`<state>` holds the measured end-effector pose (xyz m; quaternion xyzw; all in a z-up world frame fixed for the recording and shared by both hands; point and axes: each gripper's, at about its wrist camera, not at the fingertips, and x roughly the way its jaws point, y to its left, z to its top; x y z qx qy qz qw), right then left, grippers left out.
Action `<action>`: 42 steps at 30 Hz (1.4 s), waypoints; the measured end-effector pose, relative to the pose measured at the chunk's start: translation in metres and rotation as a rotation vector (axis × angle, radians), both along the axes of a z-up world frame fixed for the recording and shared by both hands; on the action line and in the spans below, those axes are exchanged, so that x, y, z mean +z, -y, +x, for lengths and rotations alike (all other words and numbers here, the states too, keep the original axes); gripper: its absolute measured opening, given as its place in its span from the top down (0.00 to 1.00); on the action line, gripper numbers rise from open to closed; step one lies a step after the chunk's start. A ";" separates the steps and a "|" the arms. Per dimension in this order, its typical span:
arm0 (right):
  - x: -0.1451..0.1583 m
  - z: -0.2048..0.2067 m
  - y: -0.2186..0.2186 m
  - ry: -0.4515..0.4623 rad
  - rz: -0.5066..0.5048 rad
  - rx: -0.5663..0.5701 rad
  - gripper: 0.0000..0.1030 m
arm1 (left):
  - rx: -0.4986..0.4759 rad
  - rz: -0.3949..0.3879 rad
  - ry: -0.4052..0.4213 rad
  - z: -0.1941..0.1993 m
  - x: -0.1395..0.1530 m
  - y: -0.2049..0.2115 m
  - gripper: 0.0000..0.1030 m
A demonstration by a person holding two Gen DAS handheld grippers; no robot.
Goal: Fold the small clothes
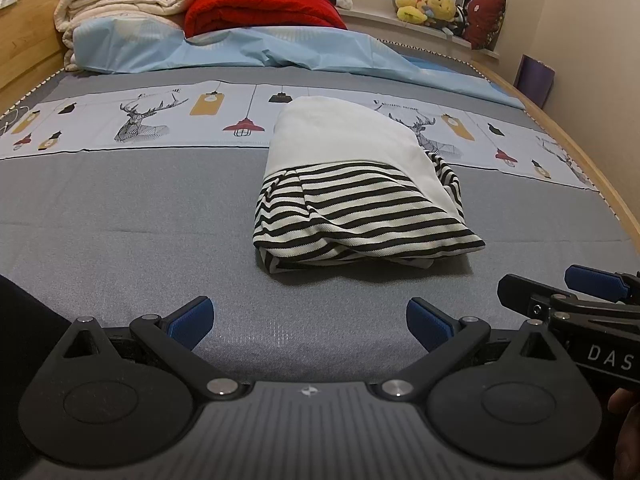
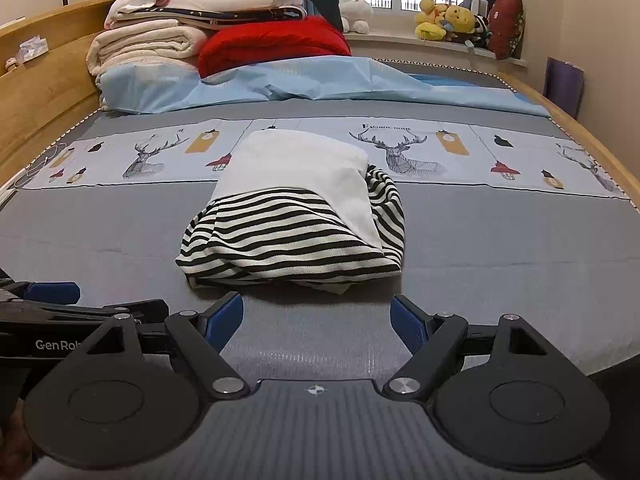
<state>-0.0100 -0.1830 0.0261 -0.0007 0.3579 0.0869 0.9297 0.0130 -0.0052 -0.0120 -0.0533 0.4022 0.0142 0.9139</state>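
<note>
While my left claw (image 1: 310, 322) hung spread and empty over the grey bedsheet (image 1: 120, 232), the folded white-and-black striped cotton garment (image 1: 352, 184) lay just ahead, untouched. From the right wrist, my right claw (image 2: 316, 320) gaped too, near its hem (image 2: 288, 268). Pinching one layer, I judged, risked dragging the fold apart.

My left claw (image 1: 310, 322) matt black plastic with ribbed blue pads (image 1: 192, 322), steel pivot pins, folded garment (image 1: 352, 184) soft knit cloth, striped and plain white, bed (image 1: 120, 220) matt woven grey sheet, smooth wooden frame (image 2: 40, 92)
</note>
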 end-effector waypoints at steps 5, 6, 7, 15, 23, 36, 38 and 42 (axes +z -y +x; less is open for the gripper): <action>-0.003 -0.001 0.000 -0.001 0.000 0.001 0.20 | 0.000 0.000 0.000 0.000 0.000 0.000 0.01; -0.002 0.000 0.001 -0.001 0.000 0.001 0.20 | 0.000 -0.001 0.000 0.000 0.000 0.000 0.01; -0.002 -0.001 0.001 -0.001 0.000 0.001 0.20 | 0.000 -0.001 0.000 0.000 0.000 0.000 0.01; -0.002 0.000 0.001 -0.002 0.000 0.002 0.20 | -0.001 -0.001 0.000 0.000 0.001 0.000 0.01; -0.001 0.000 0.002 -0.002 0.000 0.002 0.20 | -0.002 -0.001 0.000 0.000 0.001 -0.001 0.01; -0.001 0.000 0.002 -0.003 0.000 0.003 0.20 | -0.002 -0.001 0.000 0.000 0.001 -0.001 0.01; -0.001 0.000 0.002 -0.003 0.000 0.003 0.20 | -0.002 -0.001 -0.001 0.000 0.001 -0.001 0.01; -0.001 0.000 0.002 -0.003 0.001 0.003 0.20 | -0.002 0.000 0.000 0.000 0.000 -0.001 0.01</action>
